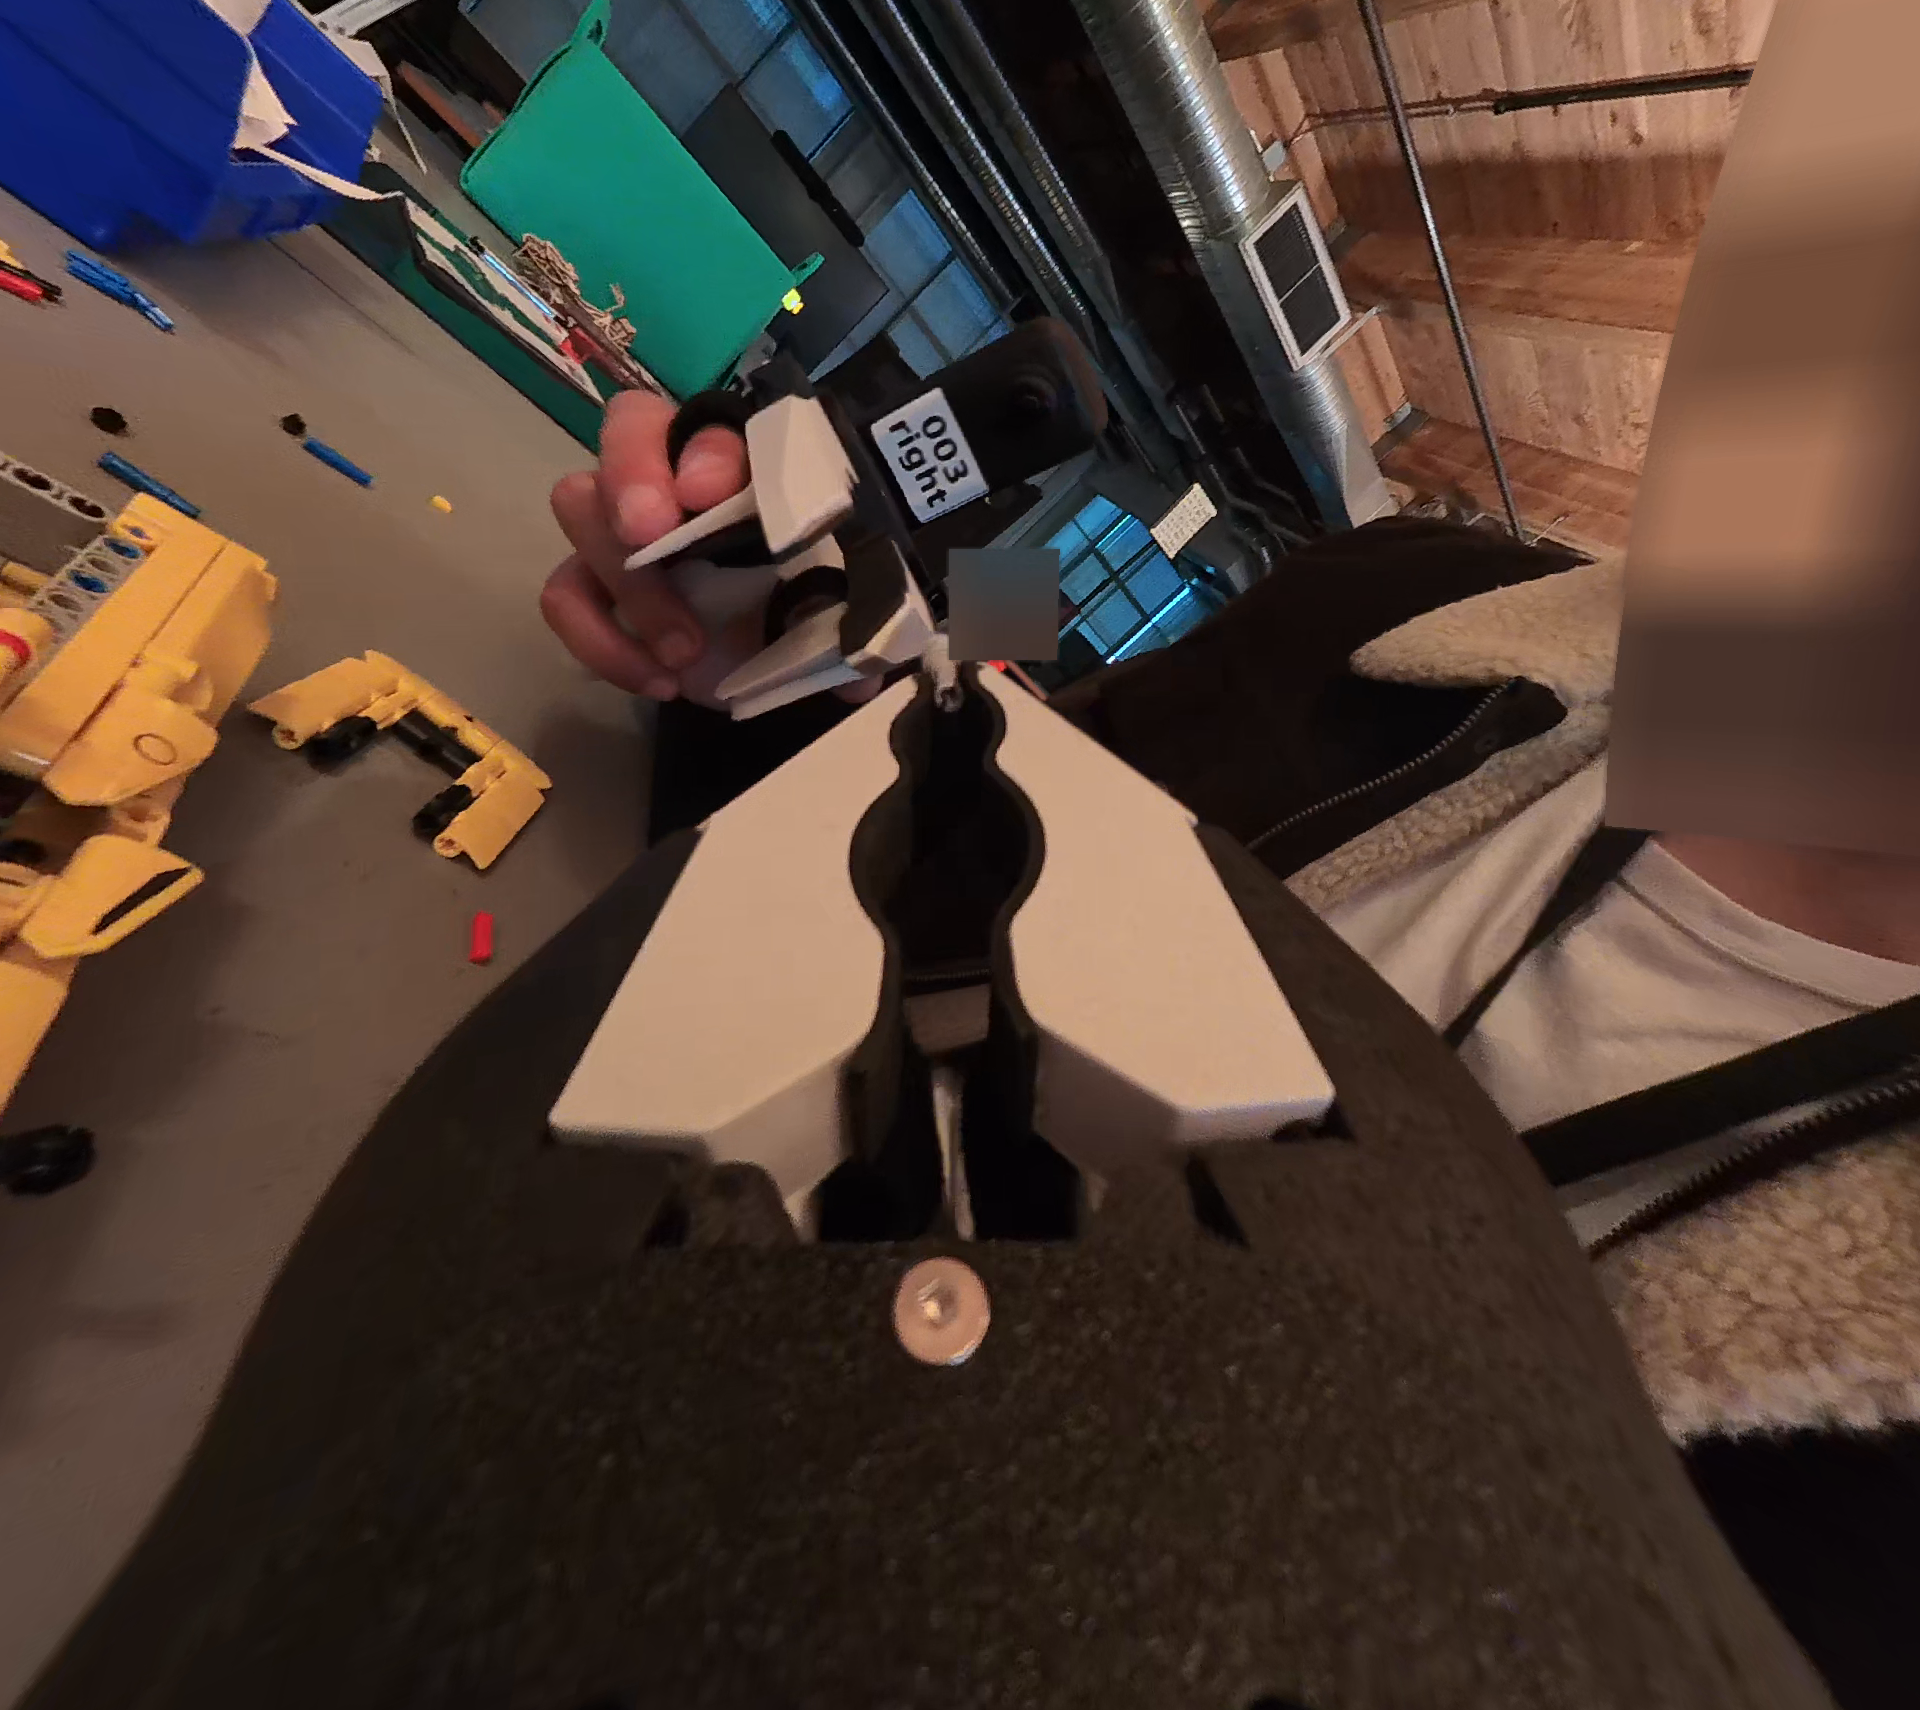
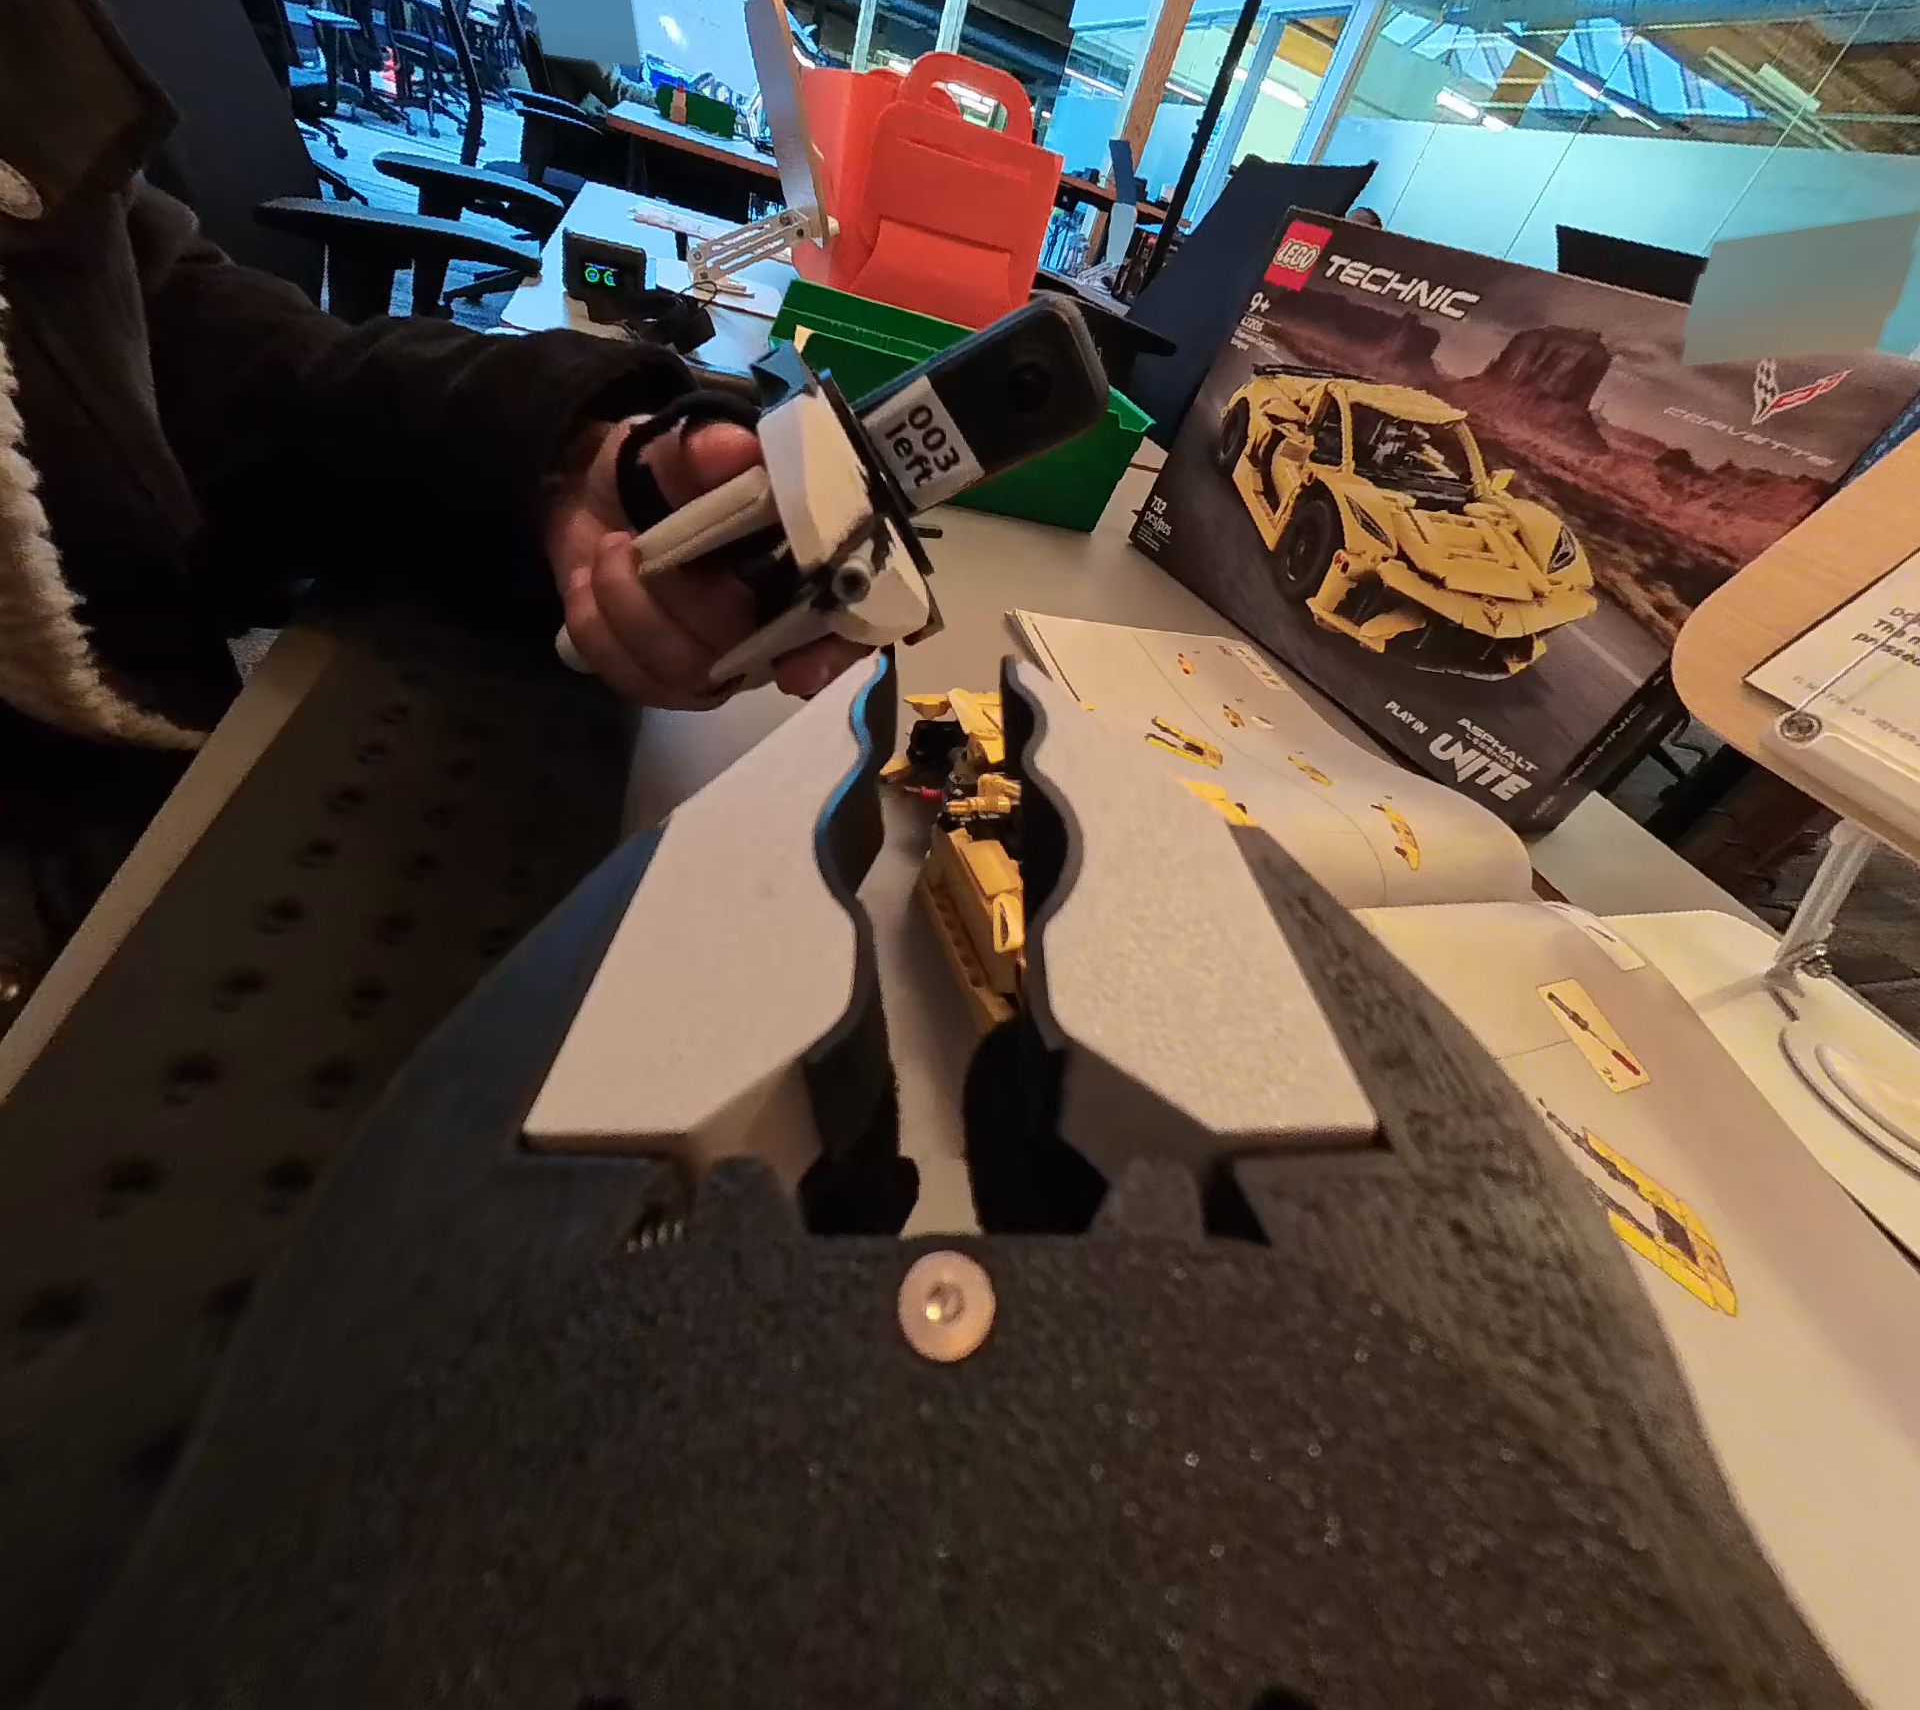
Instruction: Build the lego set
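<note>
My left gripper is held up off the table, jaws closed on a small pale lego piece at the tips. My right gripper, in a hand, points its tips at that piece from the left. In the right wrist view my right gripper is open with nothing between the fingers. The left gripper hangs just above and left of its tips. A part-built yellow lego car lies on the table behind the gap; it also shows in the left wrist view, beside a yellow sub-assembly.
Loose blue pins, a red pin and black pieces lie on the grey table. A blue bin stands behind them. An open instruction booklet, the set's box, a green bin and an orange bag stand further off. The tips of both grippers are at nearly the same place.
</note>
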The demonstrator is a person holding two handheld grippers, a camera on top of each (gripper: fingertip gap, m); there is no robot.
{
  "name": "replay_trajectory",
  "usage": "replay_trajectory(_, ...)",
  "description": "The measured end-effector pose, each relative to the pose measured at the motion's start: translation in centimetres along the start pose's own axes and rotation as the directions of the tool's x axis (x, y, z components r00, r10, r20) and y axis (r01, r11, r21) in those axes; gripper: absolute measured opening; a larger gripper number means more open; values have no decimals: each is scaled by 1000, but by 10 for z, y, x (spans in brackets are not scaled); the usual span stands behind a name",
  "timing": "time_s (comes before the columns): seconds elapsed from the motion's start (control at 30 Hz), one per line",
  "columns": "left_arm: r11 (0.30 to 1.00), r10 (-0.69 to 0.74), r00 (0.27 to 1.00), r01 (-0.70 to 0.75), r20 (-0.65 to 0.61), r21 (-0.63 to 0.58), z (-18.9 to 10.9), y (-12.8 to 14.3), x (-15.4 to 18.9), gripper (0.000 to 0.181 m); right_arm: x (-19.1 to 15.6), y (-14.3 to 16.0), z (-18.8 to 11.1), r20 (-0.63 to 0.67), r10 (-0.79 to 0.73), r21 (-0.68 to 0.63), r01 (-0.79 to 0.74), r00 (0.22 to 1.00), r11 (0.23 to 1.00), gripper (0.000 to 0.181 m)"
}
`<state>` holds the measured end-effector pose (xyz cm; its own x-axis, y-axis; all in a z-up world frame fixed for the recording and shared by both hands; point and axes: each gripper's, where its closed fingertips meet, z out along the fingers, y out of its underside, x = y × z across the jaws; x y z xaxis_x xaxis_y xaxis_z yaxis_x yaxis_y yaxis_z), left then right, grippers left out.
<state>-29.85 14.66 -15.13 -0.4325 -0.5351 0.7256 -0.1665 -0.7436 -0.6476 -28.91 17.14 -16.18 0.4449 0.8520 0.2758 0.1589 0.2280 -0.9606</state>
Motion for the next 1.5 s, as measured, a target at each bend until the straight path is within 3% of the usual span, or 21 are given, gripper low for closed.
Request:
replay_trajectory(0.4,1000,-26,998,27,-62,15,-1,-2,8,3,-19,-9,1,102,30,38,-34,994,999,16)
replay_trajectory(0.73,999,-47,996,47,-72,5,1,0,7,3,-23,-17,5,37,-84,58,81,996,995,8)
replay_trajectory(1.5,998,-44,996,41,-72,-47,3,9,8,3,-31,-17,3,104,-31,73,23,994,997,11)
